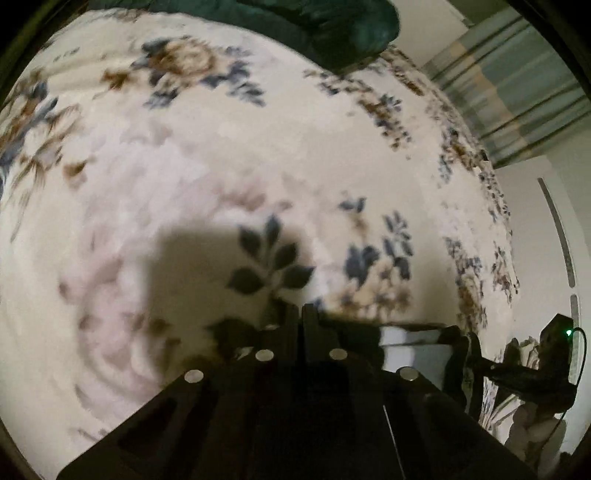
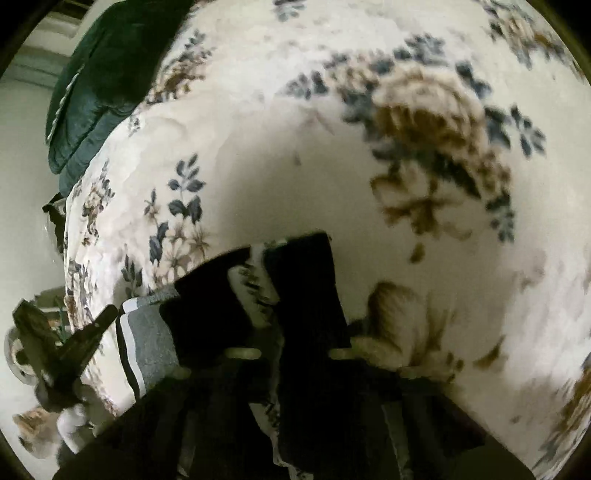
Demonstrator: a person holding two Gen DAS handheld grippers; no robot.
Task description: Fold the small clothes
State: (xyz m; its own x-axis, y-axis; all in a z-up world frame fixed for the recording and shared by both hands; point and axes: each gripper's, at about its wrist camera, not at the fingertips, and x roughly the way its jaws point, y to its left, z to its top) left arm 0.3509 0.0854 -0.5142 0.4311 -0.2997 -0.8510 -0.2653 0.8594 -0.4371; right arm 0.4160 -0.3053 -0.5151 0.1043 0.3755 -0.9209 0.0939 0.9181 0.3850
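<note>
both grippers closed above the floral bedcover, grey garment by the right one

the left gripper (image 1: 299, 314) points down at the cream floral bedcover (image 1: 229, 155) with its two dark fingers pressed together and nothing visible between them; its shadow falls on the cover just ahead of the tips; far ahead of it, at the far edge of the cover, lies a dark green quilt (image 1: 351, 33); off to its right the right gripper (image 1: 532, 369) shows as a dark shape.

the right gripper (image 2: 266, 266) also points down, jaws nearly together with only a thin strip of patterned fabric showing in the gap; whether that strip is pinched i cannot tell, the picture is blurred; just to the left of its left finger lies the grey garment (image 2: 155, 339) with black and white stripes along its edge, resting on the bedcover (image 2: 295, 155); further left the left gripper (image 2: 62, 350) stands apart from it; the green quilt (image 2: 96, 92) is far ahead to the left.
</note>
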